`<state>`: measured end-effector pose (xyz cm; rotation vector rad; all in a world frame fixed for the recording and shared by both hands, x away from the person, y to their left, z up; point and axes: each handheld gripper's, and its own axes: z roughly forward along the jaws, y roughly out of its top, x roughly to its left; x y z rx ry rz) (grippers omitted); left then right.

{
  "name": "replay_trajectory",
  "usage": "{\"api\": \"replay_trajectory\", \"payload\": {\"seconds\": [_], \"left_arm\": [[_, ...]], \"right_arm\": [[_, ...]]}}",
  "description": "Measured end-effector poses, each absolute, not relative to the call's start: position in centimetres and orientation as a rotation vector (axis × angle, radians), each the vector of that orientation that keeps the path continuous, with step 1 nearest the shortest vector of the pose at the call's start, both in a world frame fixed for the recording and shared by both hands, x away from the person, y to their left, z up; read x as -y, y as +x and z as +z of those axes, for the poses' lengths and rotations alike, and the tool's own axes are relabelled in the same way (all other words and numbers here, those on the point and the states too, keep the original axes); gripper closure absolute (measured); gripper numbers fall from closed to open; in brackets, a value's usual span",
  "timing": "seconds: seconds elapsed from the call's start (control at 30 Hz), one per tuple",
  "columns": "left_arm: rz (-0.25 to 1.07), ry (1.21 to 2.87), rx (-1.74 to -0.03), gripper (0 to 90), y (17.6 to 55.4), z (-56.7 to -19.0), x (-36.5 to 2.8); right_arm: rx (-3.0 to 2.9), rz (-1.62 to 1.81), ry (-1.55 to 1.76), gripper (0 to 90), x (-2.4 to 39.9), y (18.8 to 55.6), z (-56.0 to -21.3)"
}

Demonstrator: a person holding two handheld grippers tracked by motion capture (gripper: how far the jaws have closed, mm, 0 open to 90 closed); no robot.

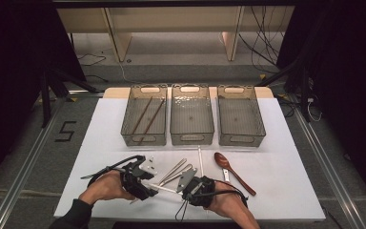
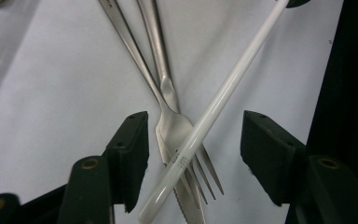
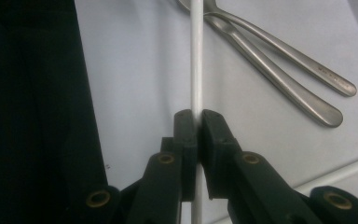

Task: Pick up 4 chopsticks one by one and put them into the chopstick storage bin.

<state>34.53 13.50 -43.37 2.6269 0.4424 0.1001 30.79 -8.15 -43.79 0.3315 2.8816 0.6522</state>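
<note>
R tongs (image 3: 196,122) clamped tight on a white chopstick (image 3: 196,60), pads pressing it from both sides; the stick runs straight up between them in the right gripper view. In the high view the R tongs (image 1: 187,177) sit near the desk's front edge, w/ the stick stretching across toward the L tongs (image 1: 145,168).

L tongs (image 2: 195,144) partly open, not gripping: pads stand apart on either side of the white chopstick (image 2: 214,107), no contact w/ it visible. The stick crosses diagonally between the pads, lying over a metal fork (image 2: 186,140) & a metal knife (image 2: 168,88), both flat on the white desk (image 2: 51,93).

Second white chopstick (image 1: 200,160) lies on the desk just behind the R tongs, pointing toward the middle bin (image 1: 191,114). Wooden spoon (image 1: 233,172) lies to the right, apart from the tongs. Three clear bins in a row at the back: left bin (image 1: 144,114) holds two brown chopsticks (image 1: 147,117); right bin (image 1: 240,114) next to the middle one.
</note>
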Motion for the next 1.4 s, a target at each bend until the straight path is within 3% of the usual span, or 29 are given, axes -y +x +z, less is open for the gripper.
{"api": "replay_trajectory", "payload": {"seconds": [0.63,1.2,1.4], "left_arm": [[0.007,2.725,-0.306,70.4,34.3,-43.8,-12.7],[-0.065,2.755,-0.166,79.0,33.7,-43.8,-12.7],[-0.1,2.727,-0.143,82.9,33.3,-43.4,-12.5]], "right_arm": [[-2.888,0.68,0.225,85.7,7.9,30.3,-43.9],[-2.88,0.679,0.113,84.8,8.1,30.0,-43.8],[-2.862,0.688,0.132,80.2,8.6,30.5,-43.7]]}}
